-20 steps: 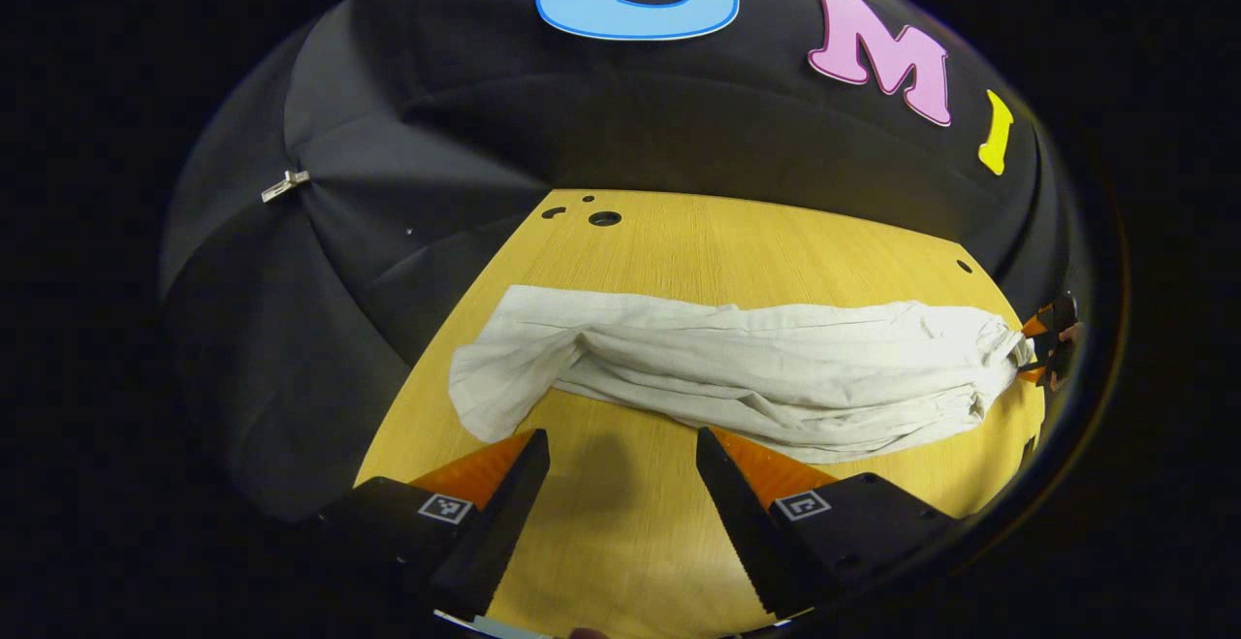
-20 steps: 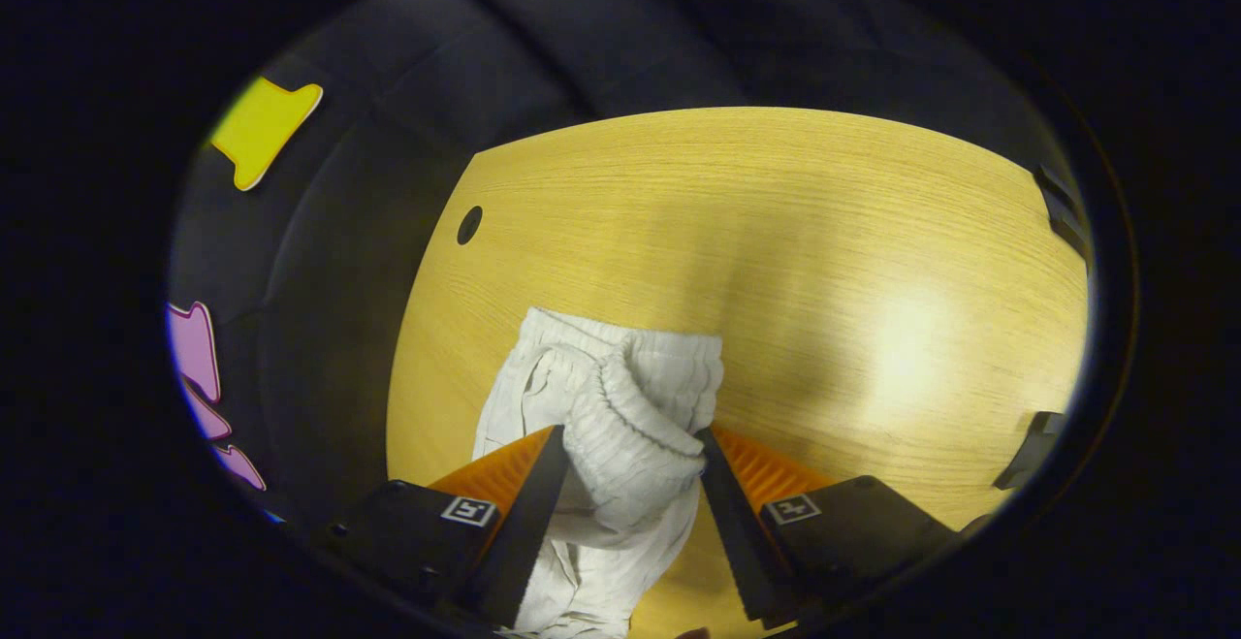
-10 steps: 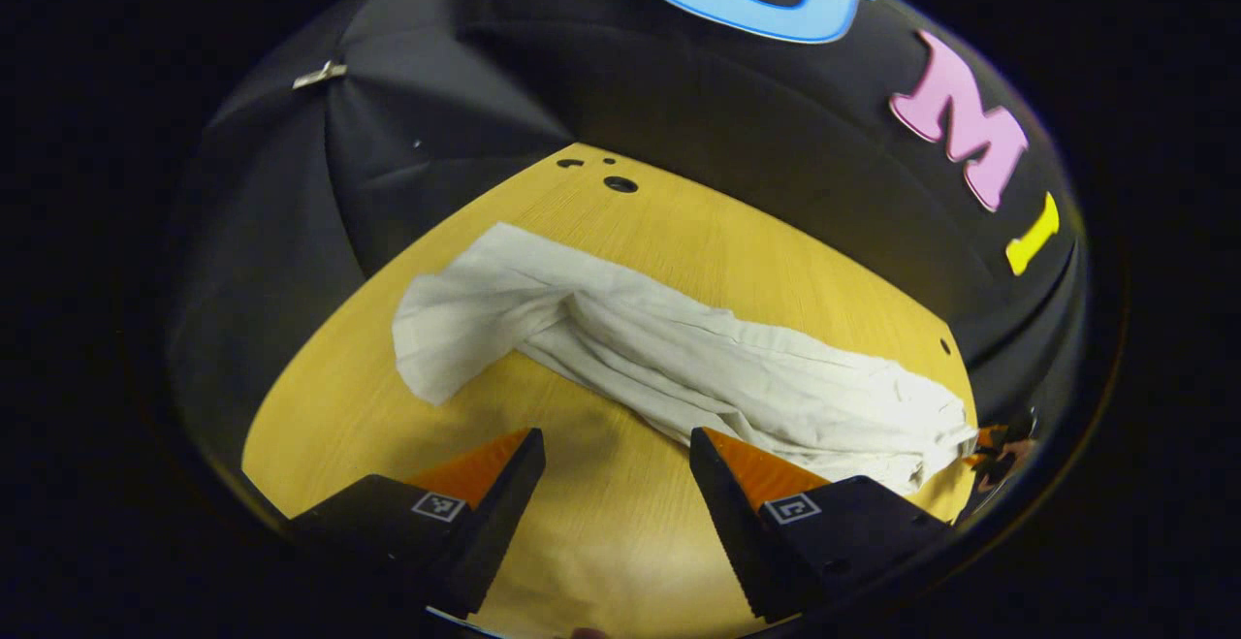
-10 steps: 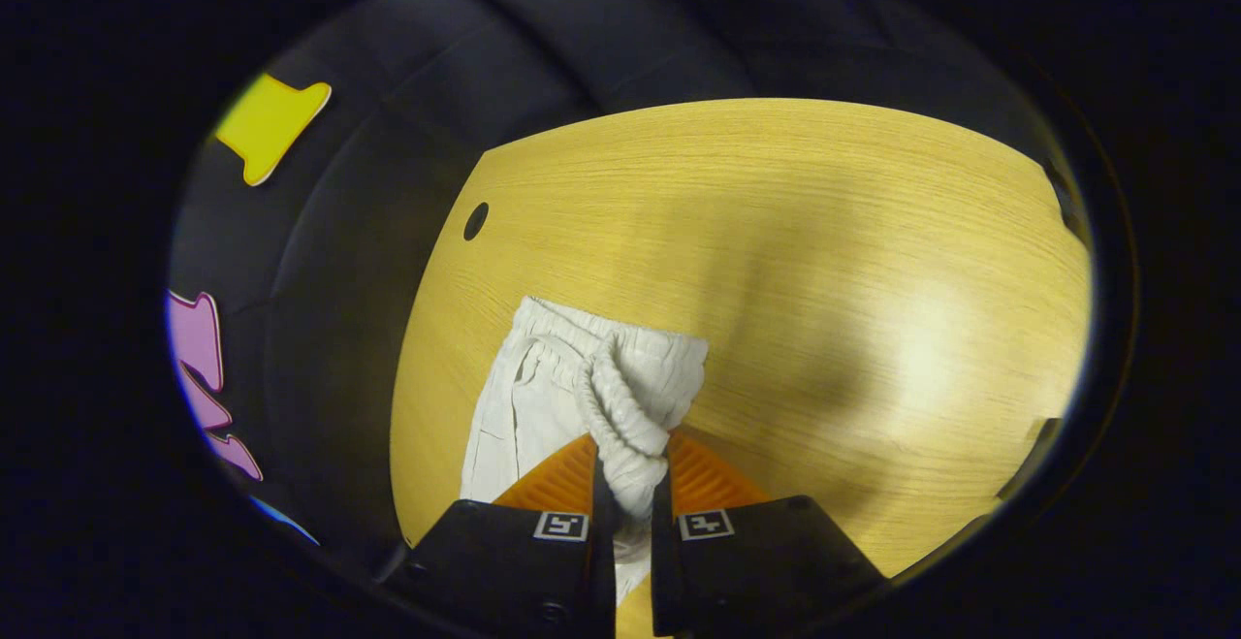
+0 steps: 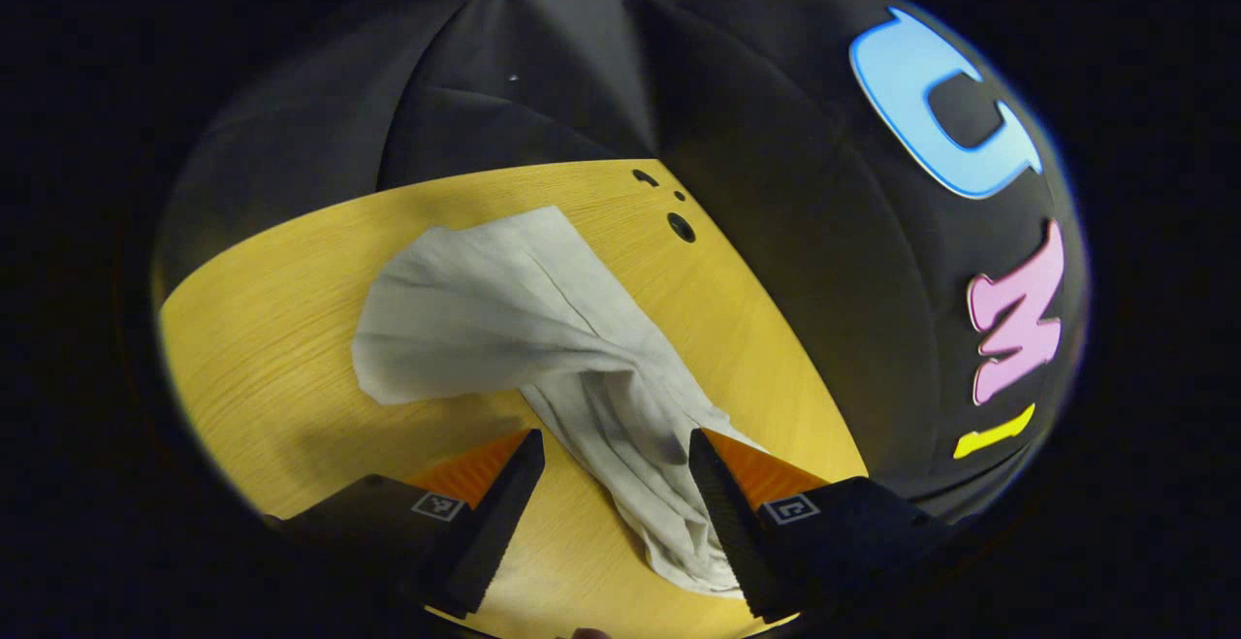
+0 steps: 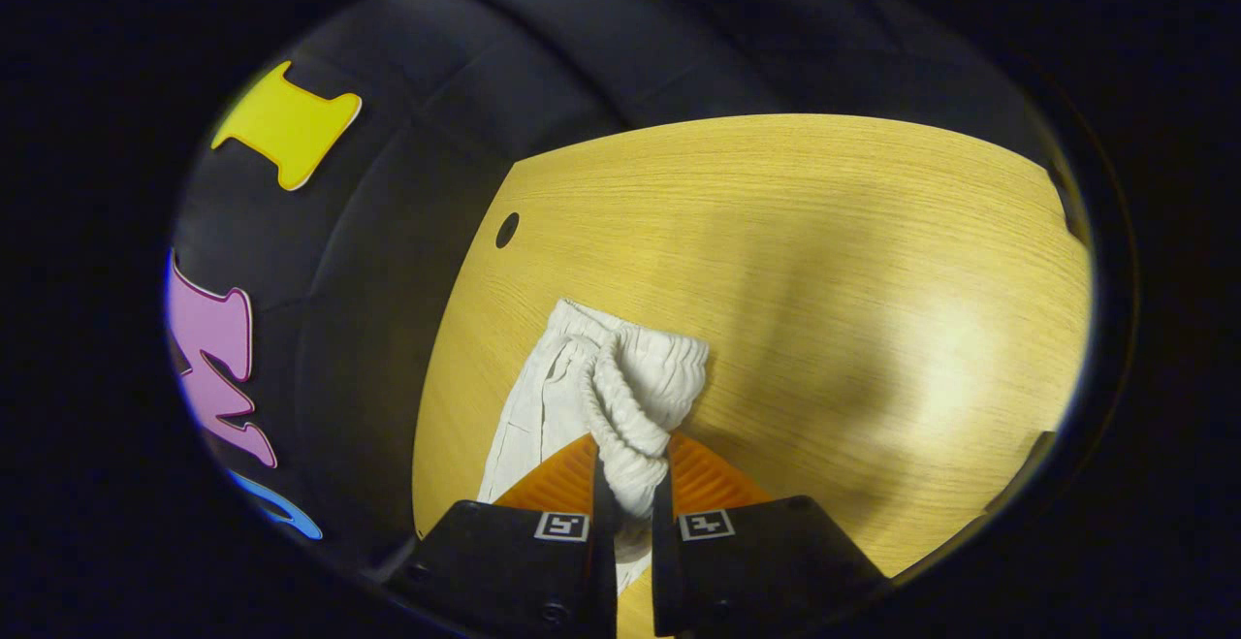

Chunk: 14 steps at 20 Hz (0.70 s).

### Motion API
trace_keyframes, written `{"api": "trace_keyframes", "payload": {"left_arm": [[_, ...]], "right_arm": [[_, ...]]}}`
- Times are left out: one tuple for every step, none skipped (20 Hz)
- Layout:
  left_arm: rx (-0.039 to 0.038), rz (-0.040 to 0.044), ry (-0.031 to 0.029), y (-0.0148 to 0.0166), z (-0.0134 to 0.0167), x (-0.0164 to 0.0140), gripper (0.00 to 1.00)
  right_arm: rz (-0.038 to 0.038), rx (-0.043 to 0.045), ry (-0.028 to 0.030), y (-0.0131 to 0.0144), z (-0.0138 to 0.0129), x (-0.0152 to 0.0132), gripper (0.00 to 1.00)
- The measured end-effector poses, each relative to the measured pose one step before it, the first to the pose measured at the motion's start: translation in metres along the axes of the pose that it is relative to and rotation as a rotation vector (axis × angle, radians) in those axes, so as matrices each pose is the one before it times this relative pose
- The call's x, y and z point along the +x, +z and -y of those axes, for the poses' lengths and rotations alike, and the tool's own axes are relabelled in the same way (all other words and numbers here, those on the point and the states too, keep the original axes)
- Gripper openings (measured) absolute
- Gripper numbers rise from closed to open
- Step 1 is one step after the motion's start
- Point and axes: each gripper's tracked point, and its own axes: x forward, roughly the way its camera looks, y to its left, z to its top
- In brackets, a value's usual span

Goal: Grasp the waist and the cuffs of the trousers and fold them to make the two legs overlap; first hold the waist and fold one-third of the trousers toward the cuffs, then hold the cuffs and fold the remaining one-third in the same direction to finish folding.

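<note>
Right gripper view, lower centre — the right gripper point(image 6: 632, 484) is clamped on the trousers' waistband point(image 6: 635, 397). The left gripper point(image 5: 611, 503) gapes wide, with the trousers point(image 5: 543, 329) running between its fingers on the table point(image 5: 262, 329) — closing there could bunch mid-leg cloth and miss the cuffs
</note>
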Motion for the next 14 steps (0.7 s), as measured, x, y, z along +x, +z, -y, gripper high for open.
{"api": "trace_keyframes", "payload": {"left_arm": [[-0.02607,0.00762,0.00668,0.00194,-0.00074,0.00714,0.96],[-0.01495,0.00228,0.01516,0.004,-0.00222,0.00551,0.96],[-0.00278,0.00507,0.00809,0.00254,-0.00004,0.00821,0.96],[0.00921,0.01338,0.00612,0.00665,0.00228,0.00703,0.91],[0.019,0.00034,0.006,0.00406,0.002,0.00491,0.94],[0.02922,-0.01929,0.01824,-0.00223,-0.00253,0.00307,0.93],[0.02685,-0.01993,0.02025,-0.00603,-0.00261,0.00246,0.89],[0.02134,-0.00959,0.00426,-0.00087,0.00171,0.00462,0.74],[0.00841,-0.01817,-0.00323,-0.00334,0.00139,0.00265,0.59],[-0.00541,-0.03146,-0.00693,-0.00784,0.00079,-0.00052,0.44],[-0.01412,0.01407,-0.01613,0.00198,0.00324,0.00136,0.28],[-0.00847,0.00417,-0.00182,0.00027,-0.00019,-0.00278,0.13],[0.00727,0.0025,0.00067,-0.00218,-0.0008,0.00202,0.09],[0.01173,0.00432,-0.00109,-0.00211,0.00086,-0.00036,0.07]], "right_arm": [[-0.00049,-0.00329,0.0035,-0.00011,-0.00069,-0.0003,0.19],[-0.00156,-0.00227,0.00503,0.00008,-0.00047,-0.00184,0.19],[-0.00043,-0.00277,0.00478,0.00068,-0.00031,-0.00056,0.19],[-0.00203,-0.00189,0.00845,-0.00054,-0.00033,0.00019,0.18],[0.00515,-0.00086,0.01477,0.00141,-0.00174,-0.00056,0.18],[0.00803,-0.00054,0.02523,0.00216,-0.00228,-0.00123,0.19],[0.00562,-0.00311,0.02504,0.00216,-0.00215,-0.00174,0.19],[0.01181,-0.00571,0.02519,0.00229,-0.00078,-0.00222,0.19],[0.01328,-0.00639,0.02585,0.00262,-0.00173,-0.00058,0.19],[0.01275,-0.0073,0.02227,0.00212,-0.0005,-0.00039,0.19],[0.01106,-0.01021,0.01399,0.00263,-0.00001,-0.00261,0.19],[0.01101,-0.01143,0.01445,0.00228,-0.00168,-0.00202,0.19],[0.0134,-0.01211,0.01247,0.00382,-0.00177,-0.00338,0.19],[0.01329,-0.01199,0.01673,0.00504,-0.00292,-0.00398,0.19]]}}
